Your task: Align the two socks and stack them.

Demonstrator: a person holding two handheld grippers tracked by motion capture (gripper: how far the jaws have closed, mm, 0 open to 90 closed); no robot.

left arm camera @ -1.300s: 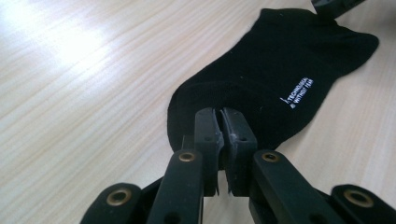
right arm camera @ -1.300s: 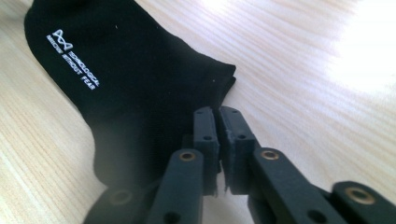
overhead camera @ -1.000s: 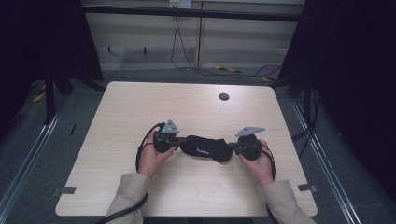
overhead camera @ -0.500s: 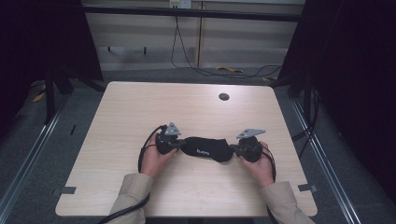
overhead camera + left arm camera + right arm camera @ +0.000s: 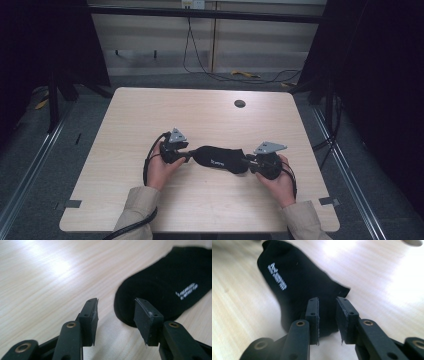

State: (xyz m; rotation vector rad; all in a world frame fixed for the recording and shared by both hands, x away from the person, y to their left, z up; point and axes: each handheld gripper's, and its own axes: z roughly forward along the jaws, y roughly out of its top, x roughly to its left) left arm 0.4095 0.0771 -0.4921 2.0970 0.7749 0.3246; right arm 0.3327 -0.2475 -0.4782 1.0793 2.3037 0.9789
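Jaws on both grippers have just been opening, and neither pinches anything now. The left gripper (image 5: 115, 308) stands parted with bare wood in the gap, the sock's rounded end just behind one flat rubbery pad. The right gripper (image 5: 327, 305) shows a narrower gap, soft knit behind it. Biggest thing here: the pale wood-grain table (image 5: 150, 120), rounded corners. The black sock (image 5: 220, 159), white lettering, lies flat near the front edge between the grippers.

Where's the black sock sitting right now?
In the high view the black sock lies flat on the table, toward the near edge, stretched between the left hand-held gripper and the right hand-held gripper, well short of the dark round hole.
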